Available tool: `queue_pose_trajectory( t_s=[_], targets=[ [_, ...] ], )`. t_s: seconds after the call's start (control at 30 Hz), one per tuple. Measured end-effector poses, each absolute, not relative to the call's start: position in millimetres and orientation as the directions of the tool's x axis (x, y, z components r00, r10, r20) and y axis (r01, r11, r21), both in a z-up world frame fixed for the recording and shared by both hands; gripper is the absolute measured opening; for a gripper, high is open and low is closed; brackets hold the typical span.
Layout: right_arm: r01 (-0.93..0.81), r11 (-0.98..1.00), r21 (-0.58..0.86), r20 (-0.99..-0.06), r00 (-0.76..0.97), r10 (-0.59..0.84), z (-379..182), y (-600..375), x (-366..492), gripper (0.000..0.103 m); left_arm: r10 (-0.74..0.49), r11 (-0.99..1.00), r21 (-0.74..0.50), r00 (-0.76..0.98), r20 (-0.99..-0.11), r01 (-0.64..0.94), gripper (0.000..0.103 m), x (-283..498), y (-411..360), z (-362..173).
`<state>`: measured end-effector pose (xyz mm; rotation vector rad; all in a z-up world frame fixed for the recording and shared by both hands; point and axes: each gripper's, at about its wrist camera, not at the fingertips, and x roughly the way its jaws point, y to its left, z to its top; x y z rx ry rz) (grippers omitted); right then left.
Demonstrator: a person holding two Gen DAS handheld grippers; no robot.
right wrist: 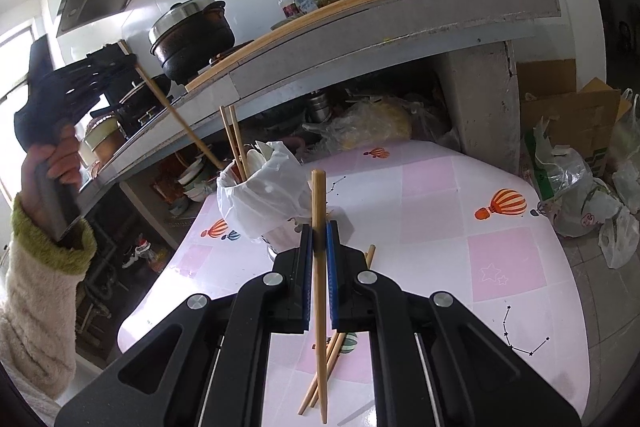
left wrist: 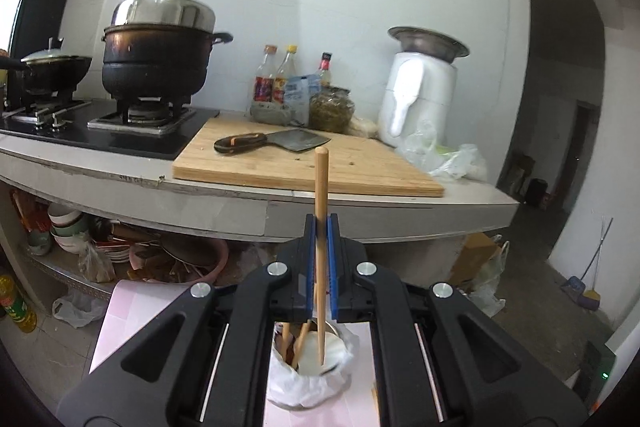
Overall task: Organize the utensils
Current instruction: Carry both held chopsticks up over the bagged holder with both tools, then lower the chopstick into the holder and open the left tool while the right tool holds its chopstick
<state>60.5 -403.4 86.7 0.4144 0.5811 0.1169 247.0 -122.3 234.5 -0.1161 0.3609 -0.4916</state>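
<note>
A: Chopsticks first: where are they?
B: One chopstick (right wrist: 319,227) stands nearly upright in the right gripper (right wrist: 319,241), its jaws clamped narrow on the shaft. Under that gripper, loose chopsticks (right wrist: 320,379) lie on the pink checked worktop (right wrist: 432,211).

A: And the other hand?
B: The left gripper (left wrist: 321,227) has its jaws pinched on a second chopstick (left wrist: 321,187), whose lower tip hangs over the cup (left wrist: 312,383).

A: What cup?
B: A holder lined with a white plastic bag, standing on the worktop just beyond the right gripper. More chopsticks and a white spoon stick out of it.

A: Beyond the cup?
B: A kitchen counter (left wrist: 360,203) with a wooden cutting board (left wrist: 304,163), a cleaver (left wrist: 272,142) lying on the board, then bottles (left wrist: 276,79) and a black pot (left wrist: 156,63) on the stove, left of the board.
</note>
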Motion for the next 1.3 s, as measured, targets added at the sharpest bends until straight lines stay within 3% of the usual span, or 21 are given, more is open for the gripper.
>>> queue_pose_trajectory(
  t_s=[0.7, 1.1, 1.3],
  targets=[
    [0.019, 0.911, 0.412, -0.548, 0.804, 0.231, 73.6, -399.4, 78.3, 0.007, -0.415, 0.907, -0.172, 0.747, -0.519, 0.384, 0.005, 310.5, -147.6, 113.5],
    [0.005, 0.92, 0.391, -0.533, 0.817, 0.222, 87.9, -395.1, 77.0, 0.007, -0.366, 0.924, -0.108, 0.763, -0.532, 0.368, 0.006, 304.0, -144.3, 99.7],
    [-0.055, 0.925, 0.376, -0.478, 0.844, 0.245, 120.5, -392.4, 89.4, 0.007, -0.343, 0.931, -0.091, 0.765, -0.546, 0.352, 0.006, 303.1, -140.7, 100.8]
  ],
)
